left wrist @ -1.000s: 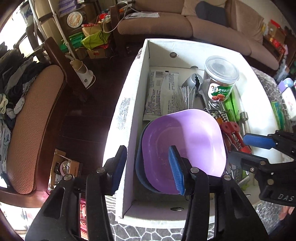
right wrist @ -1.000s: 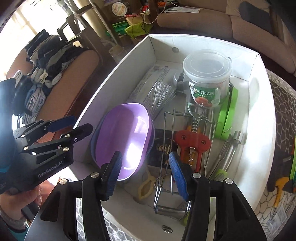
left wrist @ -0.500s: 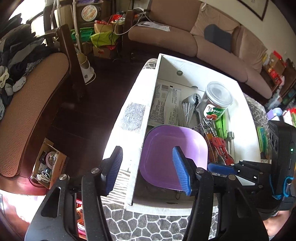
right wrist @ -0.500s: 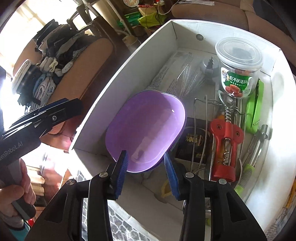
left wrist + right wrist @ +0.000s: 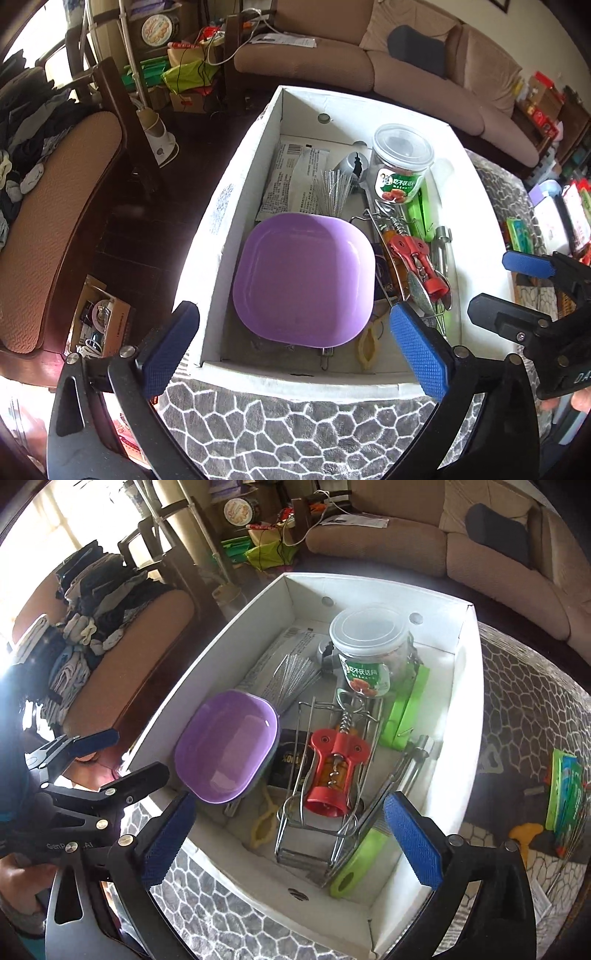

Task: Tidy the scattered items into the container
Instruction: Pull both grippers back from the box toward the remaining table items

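Box (image 5: 236,206), white and open-topped, fills the centre of both views on a stone-patterned cloth (image 5: 295,435), set there so that loose things can be dropped in from above. Laid flat in its lower left is the purple plate (image 5: 303,277), stacked on a darker one whose edge shows only in the right wrist view; the low, broad pieces have evidently been put at the bottom. To the right of it are seen a wire rack (image 5: 325,812), a red corkscrew (image 5: 334,771), a clear jar (image 5: 365,650) standing upright at the upper middle, and green-handled tools (image 5: 358,864). Outside the box, at the right edge of the right wrist view, a green packet (image 5: 561,794) and a yellow item (image 5: 524,834) are left on the cloth, so the tidying is judged unfinished.

Both claws are shown opening, nothing between the pads: the left gripper (image 5: 295,350) at the lower frame over the near wall, the right gripper (image 5: 288,838) likewise. Compared with a second ago, the jaws are set far wider, the box appears smaller and farther off, and the plate is seen lying flatter.
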The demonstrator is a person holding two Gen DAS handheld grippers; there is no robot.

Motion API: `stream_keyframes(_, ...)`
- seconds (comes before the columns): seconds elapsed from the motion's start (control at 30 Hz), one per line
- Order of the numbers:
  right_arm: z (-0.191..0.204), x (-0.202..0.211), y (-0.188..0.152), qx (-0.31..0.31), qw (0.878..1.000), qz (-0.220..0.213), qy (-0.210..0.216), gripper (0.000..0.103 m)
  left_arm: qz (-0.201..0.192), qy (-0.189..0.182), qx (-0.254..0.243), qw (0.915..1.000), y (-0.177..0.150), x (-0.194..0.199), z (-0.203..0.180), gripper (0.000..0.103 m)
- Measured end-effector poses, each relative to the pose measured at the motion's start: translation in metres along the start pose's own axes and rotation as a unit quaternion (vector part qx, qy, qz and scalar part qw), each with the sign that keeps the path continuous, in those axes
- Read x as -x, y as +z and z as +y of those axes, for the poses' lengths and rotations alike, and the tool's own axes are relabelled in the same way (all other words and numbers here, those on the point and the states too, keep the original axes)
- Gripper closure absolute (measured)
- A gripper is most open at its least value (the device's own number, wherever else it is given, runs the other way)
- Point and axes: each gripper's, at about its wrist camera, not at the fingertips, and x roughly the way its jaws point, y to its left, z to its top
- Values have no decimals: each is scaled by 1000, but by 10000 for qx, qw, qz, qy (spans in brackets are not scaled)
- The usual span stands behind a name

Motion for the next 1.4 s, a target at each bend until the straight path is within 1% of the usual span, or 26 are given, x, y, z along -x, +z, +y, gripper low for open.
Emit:
stream_keyframes(0.2, -8, 15, -19, 181, 9981, -25, -586, 0, -70, 204, 57, 9998, -10, 13, -11, 0)
stream_keyframes(0.3, -13, 27, -26, 189, 9970, -113, -746, 0, -80, 195, 72, 9998, -16, 20, -16, 0)
stream_keyframes(0.47, -20, 45, -36, 133, 9963, -227, -813, 0, -118, 213, 55, 9997, -25, 32, -29, 0)
stream_keyframes(0.6, -29, 62, -51, 111, 9952, -334, -915, 0, -196, 132, -5, 9997, -33, 45, -50, 0)
stream_keyframes(0.73, -47, 81, -71, 4, 9946, -479, -918, 0, -513, -173, 22, 9985, -49, 64, -79, 0)
stream_keyframes(0.83, -67, 95, -93, -125, 9935, -609, -949, 0, -605, -366, -88, 9975, -63, 70, -109, 0)
stream_keyframes(0.9, -86, 102, -108, -222, 9931, -612, -978, 0, -605, -444, -243, 9969, -71, 70, -132, 0)
stream_keyframes(1.07, -149, 122, -146, -598, 9902, -537, -1145, 0, -556, -709, -497, 9947, -83, 62, -190, 0)
stream_keyframes(1.23, -214, 138, -184, -1084, 9843, -507, -1300, 0, -470, -928, -698, 9921, -92, 46, -243, 0)
stream_keyframes(1.3, -237, 142, -198, -1288, 9824, -509, -1255, 0, -412, -1005, -771, 9911, -96, 36, -262, 0)
stream_keyframes(1.4, -267, 147, -217, -1650, 9789, -580, -1058, 0, -239, -1155, -877, 9891, -104, 18, -288, 0)
